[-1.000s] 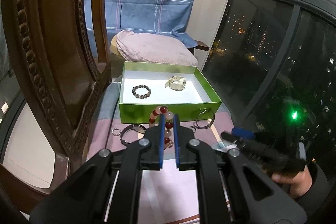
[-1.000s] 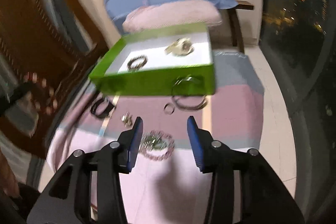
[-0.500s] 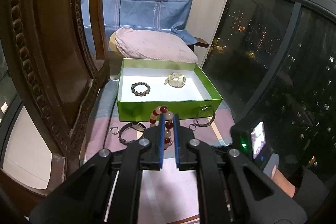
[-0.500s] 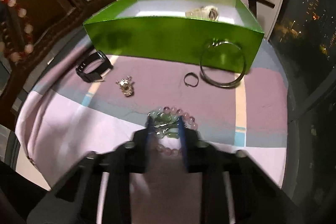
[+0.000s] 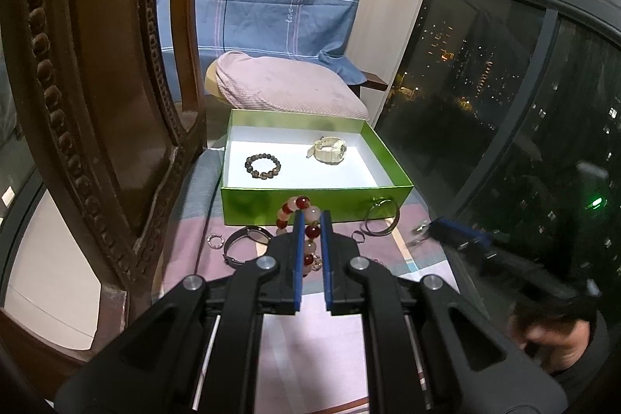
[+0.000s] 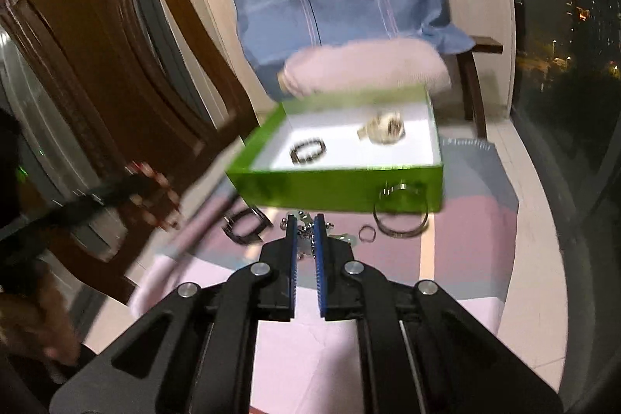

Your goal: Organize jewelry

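Note:
My left gripper (image 5: pixel 310 220) is shut on a red and pink bead bracelet (image 5: pixel 300 206) and holds it just before the green box (image 5: pixel 310 200). The box holds a dark bead bracelet (image 5: pixel 262 166) and a cream watch (image 5: pixel 329 150). My right gripper (image 6: pixel 304 222) is shut on a pale pink bead bracelet with a silver charm (image 6: pixel 306 231), lifted above the pink cloth (image 6: pixel 458 231). The box shows in the right wrist view (image 6: pixel 330 187) too. The left gripper with its red beads (image 6: pixel 155 189) shows blurred at the left there.
On the cloth lie a black watch (image 5: pixel 244 239), a small sparkly ring (image 5: pixel 214 240), a silver bangle (image 6: pixel 401 216) leaning on the box front, and a small ring (image 6: pixel 366 232). A carved wooden chair back (image 5: pixel 97 103) stands left. A pillow (image 5: pixel 287 88) lies behind the box.
My right gripper came down over the pale pink bracelet, shut on it, and has lifted it off the cloth. My left gripper has stayed shut on the red bracelet.

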`<control>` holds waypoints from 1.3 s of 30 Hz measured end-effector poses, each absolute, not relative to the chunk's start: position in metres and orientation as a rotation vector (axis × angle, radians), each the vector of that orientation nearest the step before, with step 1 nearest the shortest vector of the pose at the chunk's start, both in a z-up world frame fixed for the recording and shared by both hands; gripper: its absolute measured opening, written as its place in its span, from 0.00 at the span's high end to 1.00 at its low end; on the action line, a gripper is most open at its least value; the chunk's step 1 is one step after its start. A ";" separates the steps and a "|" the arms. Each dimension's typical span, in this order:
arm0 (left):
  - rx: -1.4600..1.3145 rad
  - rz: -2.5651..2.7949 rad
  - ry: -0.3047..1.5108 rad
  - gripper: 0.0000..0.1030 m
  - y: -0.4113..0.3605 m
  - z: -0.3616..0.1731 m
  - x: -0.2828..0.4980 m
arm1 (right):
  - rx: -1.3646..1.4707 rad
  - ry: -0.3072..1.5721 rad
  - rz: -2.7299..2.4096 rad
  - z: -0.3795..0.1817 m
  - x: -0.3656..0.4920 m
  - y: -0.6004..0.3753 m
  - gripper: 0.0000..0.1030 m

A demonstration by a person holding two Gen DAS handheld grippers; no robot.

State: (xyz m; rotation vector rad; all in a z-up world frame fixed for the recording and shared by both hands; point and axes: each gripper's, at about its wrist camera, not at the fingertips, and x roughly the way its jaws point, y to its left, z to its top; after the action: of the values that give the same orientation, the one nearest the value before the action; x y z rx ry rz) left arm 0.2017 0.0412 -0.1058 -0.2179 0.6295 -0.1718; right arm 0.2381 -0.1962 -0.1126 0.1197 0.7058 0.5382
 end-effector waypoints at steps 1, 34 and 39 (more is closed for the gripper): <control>-0.218 -0.172 0.629 0.92 0.041 -0.106 0.202 | 0.135 0.696 0.538 -0.108 0.238 -0.200 0.91; -0.174 -0.172 0.684 0.92 0.026 -0.120 0.207 | 0.078 0.689 0.428 -0.105 0.229 -0.209 0.91; -0.180 -0.171 0.693 0.92 0.027 -0.125 0.212 | 0.078 0.696 0.431 -0.106 0.231 -0.209 0.91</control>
State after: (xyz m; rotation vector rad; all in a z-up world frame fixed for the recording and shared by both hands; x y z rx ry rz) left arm 0.2122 0.0269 -0.1249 -0.1800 0.6925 -0.1712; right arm 0.2310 -0.2088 -0.1063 0.0785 0.6962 0.4310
